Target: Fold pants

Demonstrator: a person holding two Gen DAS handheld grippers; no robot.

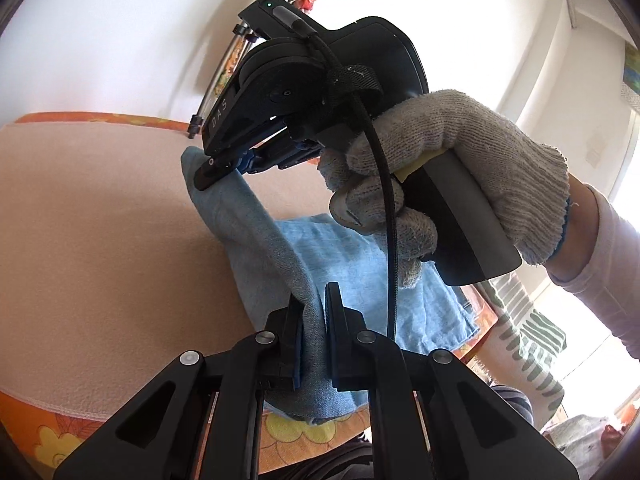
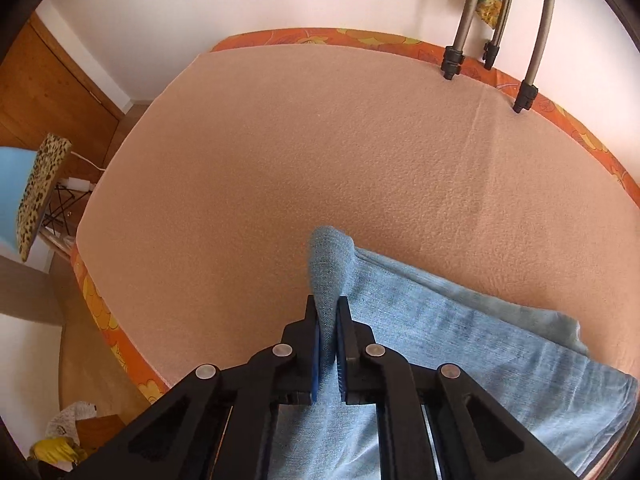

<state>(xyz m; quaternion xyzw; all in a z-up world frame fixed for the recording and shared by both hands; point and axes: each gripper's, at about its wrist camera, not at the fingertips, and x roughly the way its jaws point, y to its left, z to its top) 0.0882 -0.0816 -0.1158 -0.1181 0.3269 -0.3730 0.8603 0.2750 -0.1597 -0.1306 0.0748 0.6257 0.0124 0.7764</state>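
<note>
Light blue denim pants [image 2: 460, 340] lie on a peach blanket [image 2: 280, 160] bordered by an orange-and-yellow floral sheet [image 2: 592, 140]. The black right gripper [image 1: 216, 172] has blue pads; beyond it, a leopard-print cushion [image 2: 40, 192].

The left gripper [image 1: 316, 300] is clamped on a raised fold of the jeans [image 1: 352, 256]. The right gripper [image 1: 218, 170], held in a knit-gloved right hand [image 1: 448, 176] with a white sleeve, tilts steeply down and pinches the same edge.
</note>
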